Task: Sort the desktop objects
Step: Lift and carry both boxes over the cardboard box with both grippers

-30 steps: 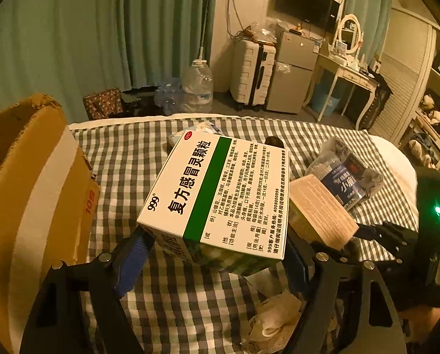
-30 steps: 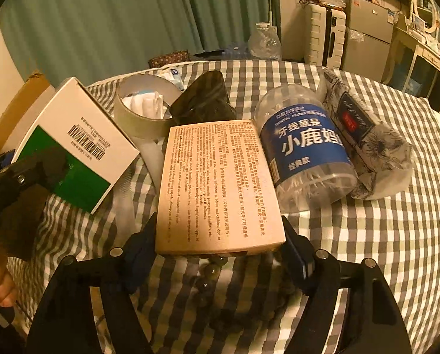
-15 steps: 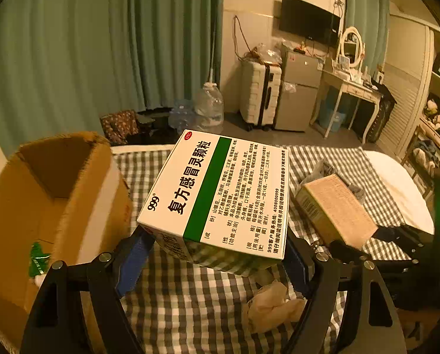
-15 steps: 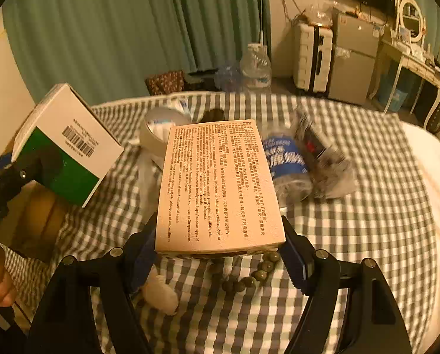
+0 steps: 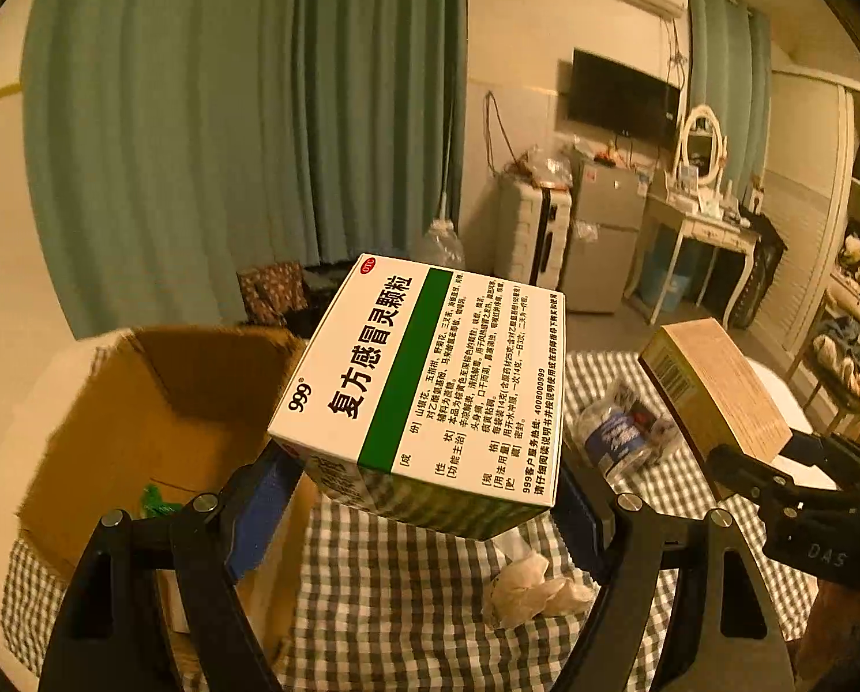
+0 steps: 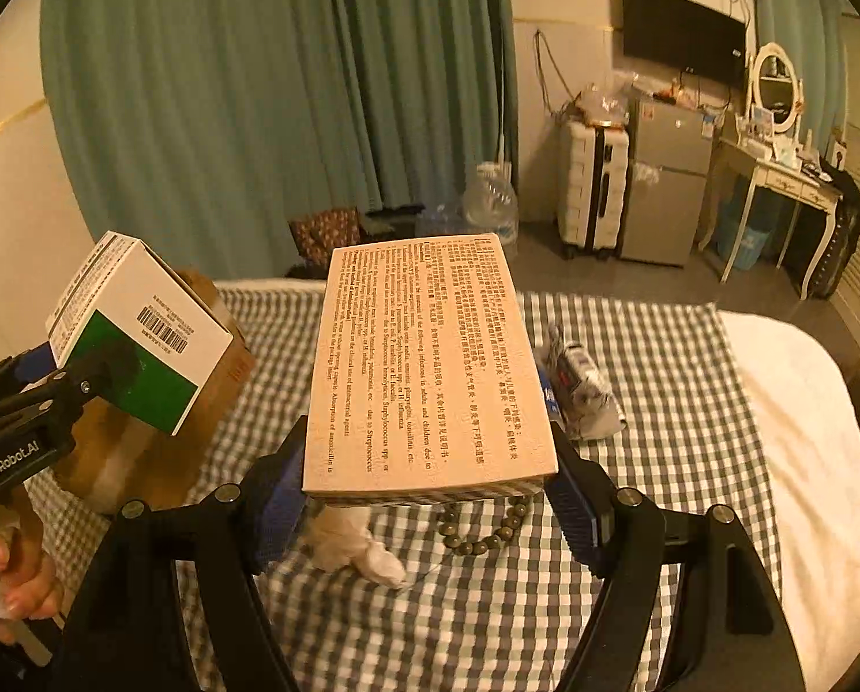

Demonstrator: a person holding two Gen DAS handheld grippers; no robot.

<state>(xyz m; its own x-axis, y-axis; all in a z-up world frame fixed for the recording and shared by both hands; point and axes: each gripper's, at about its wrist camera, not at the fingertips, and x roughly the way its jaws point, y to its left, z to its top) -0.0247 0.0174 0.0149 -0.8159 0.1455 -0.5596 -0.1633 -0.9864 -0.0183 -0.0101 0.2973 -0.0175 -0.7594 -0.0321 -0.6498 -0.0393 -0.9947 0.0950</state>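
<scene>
The desk (image 6: 689, 380), spread with a grey-and-white checked cloth, fills the lower part of both views, with green curtains (image 6: 256, 104) hanging behind it. An open brown cardboard box (image 5: 158, 421) stands at the desk's left edge, its flaps up and something green lying inside (too small to tell what).

The left gripper (image 5: 418, 496) has its jaws set wide and pressed on the two sides of a white and green medicine box (image 5: 424, 380), which is held clear of the cloth, tilted, just right of the cardboard box's open top. The right gripper (image 6: 424, 490) likewise has its jaws spread wide and clamped on the sides of a tan printed box (image 6: 424, 369), held flat-side-up above the middle of the desk. In the left wrist view the tan box sits to the right of the medicine box, the two well apart.

On the cloth, a clear plastic jar with a blue label (image 5: 614, 438) lies on its side at the far right, touching a crinkled wrapper (image 6: 585, 398). Nearer, below the tan box, lie a crumpled tissue (image 5: 528, 588) and a string of dark beads (image 6: 487, 536), close together
</scene>
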